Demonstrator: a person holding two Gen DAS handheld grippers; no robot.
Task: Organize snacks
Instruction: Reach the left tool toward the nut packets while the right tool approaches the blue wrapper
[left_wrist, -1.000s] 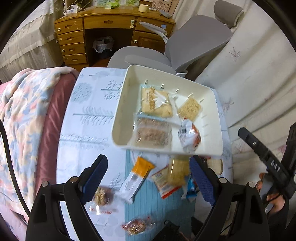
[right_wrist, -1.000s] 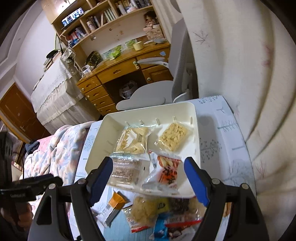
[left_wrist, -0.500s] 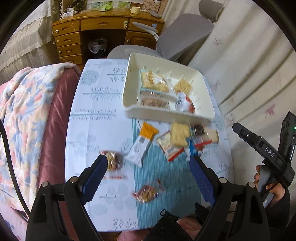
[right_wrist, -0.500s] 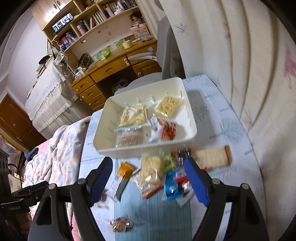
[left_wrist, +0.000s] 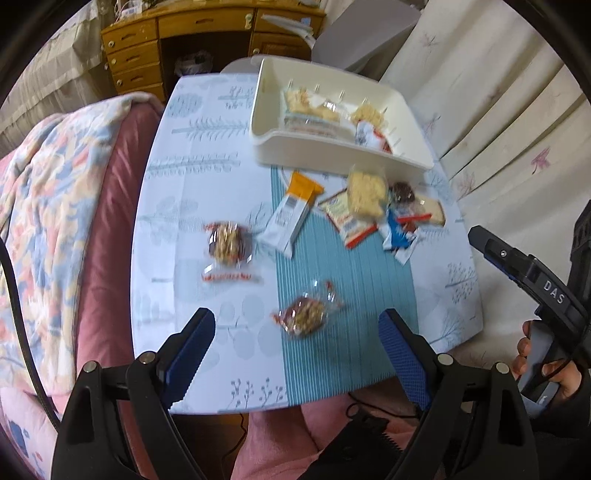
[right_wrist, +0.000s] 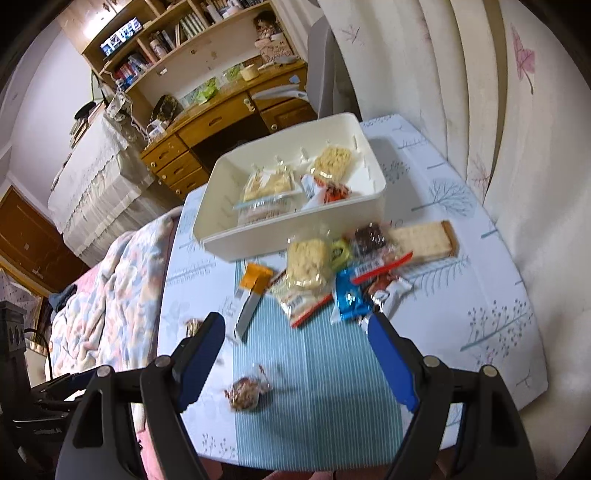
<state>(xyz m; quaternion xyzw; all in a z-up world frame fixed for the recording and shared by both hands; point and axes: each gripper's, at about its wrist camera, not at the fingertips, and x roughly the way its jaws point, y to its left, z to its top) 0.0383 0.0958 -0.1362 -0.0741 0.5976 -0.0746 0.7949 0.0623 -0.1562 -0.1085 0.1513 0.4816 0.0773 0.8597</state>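
A cream plastic bin (left_wrist: 325, 147) (right_wrist: 295, 236) holds several wrapped snacks at the table's far side. Loose snacks lie in front of it: an orange-and-white bar (left_wrist: 291, 214) (right_wrist: 253, 295), a yellow noodle pack (left_wrist: 365, 192) (right_wrist: 308, 264), a blue wrapper (left_wrist: 397, 232) (right_wrist: 349, 299), a long cracker pack (right_wrist: 424, 240), and two clear nut packs (left_wrist: 229, 243) (left_wrist: 304, 314) (right_wrist: 245, 393). My left gripper (left_wrist: 295, 354) is open and empty over the near table edge. My right gripper (right_wrist: 295, 358) is open and empty above the near nut pack.
The small table (left_wrist: 207, 184) has a pale cloth with a teal striped runner. A pink bed with a floral blanket (left_wrist: 55, 192) lies to the left, a curtain (right_wrist: 480, 92) to the right. A wooden desk (left_wrist: 207, 37) and grey chair stand behind.
Both grippers have pulled back and up from the bin toward the near table edge. The whole table and the loose snacks have come into view. Both stay open and empty.
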